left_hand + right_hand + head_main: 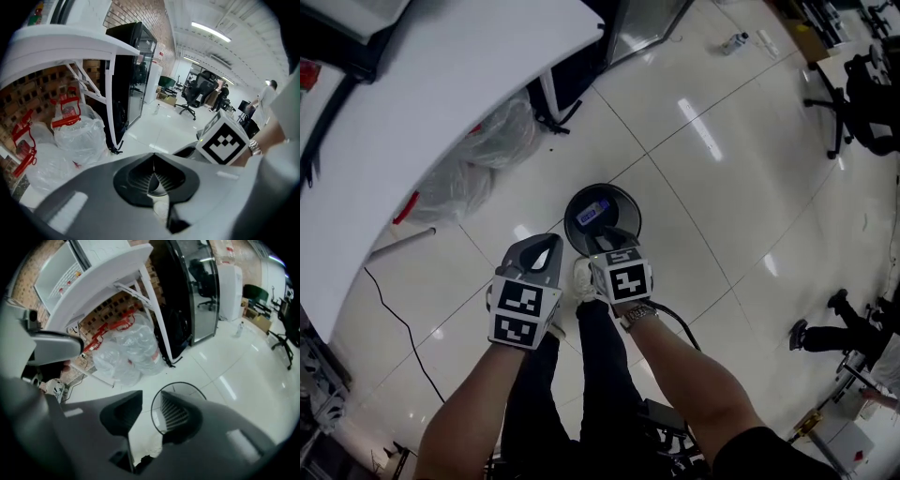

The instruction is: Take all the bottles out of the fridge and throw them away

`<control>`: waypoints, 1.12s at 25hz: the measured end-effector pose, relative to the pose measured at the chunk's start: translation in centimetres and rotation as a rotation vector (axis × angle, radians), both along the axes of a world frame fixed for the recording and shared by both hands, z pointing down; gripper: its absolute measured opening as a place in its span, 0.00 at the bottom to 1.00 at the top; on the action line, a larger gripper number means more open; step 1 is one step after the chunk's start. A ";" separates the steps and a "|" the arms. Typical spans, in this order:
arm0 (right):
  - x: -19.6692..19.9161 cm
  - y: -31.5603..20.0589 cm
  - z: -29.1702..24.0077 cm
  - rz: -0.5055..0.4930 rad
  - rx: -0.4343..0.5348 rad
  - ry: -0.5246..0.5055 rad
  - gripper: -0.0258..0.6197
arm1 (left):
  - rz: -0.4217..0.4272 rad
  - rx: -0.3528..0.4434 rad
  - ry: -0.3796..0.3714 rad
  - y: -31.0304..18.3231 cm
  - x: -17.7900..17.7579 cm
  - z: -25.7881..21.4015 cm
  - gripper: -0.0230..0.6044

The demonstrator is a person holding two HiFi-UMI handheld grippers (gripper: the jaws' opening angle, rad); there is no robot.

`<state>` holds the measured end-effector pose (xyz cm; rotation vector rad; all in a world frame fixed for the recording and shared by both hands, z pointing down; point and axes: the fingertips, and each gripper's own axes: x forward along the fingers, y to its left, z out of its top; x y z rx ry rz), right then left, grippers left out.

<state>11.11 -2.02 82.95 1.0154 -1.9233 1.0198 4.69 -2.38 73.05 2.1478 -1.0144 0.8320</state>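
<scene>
Left gripper (541, 251): jaws pressed together, nothing in them. Right gripper (615, 242) is just beside it, jaws spread a moderate gap and empty. Only floor (703, 216) and a slice of bin rim show through that gap. Bottle (593, 213) is inside the round dark bin (574, 202) on the floor, below and just ahead of the right gripper's tips, clear of the pads, no contact. Left gripper sits to the bin's left, outside the rim. Bottle lies flat on the bin bottom, blue label facing up. Its long axis runs diagonally, near-left to far-right as the person faces. Can't tell which end is the cap. Further out on the left, clear plastic bags (492, 141) with red bits are piled under the white table (441, 84). Beyond them stands the black glass-door fridge (187, 301). Farthest out, a second bottle (733, 42) is on the floor past the fridge, well apart from both grippers; can't tell whether it stands or lies. Black office chair (862, 103) at far right.
</scene>
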 end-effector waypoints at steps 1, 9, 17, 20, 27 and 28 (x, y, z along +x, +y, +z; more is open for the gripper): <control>-0.2 0.0 -1.4 -0.011 0.017 -0.003 0.23 | -0.005 0.007 0.000 0.1 -0.1 -1.0 0.04; -3.3 -0.5 -14.1 -0.089 0.169 -0.072 0.23 | -0.063 0.083 -0.009 1.1 -1.8 -9.6 0.04; -5.8 -0.1 -24.8 -0.209 0.283 -0.116 0.23 | -0.173 0.204 -0.030 2.7 -4.4 -18.1 0.04; -7.2 -0.1 -28.2 -0.297 0.346 -0.138 0.23 | -0.236 0.270 -0.025 3.1 -5.7 -21.5 0.04; -12.0 0.4 -38.6 -0.462 0.492 -0.223 0.23 | -0.385 0.420 -0.057 4.5 -10.3 -30.8 0.04; -12.9 0.4 -39.8 -0.483 0.515 -0.234 0.23 | -0.403 0.442 -0.065 4.6 -11.1 -31.9 0.04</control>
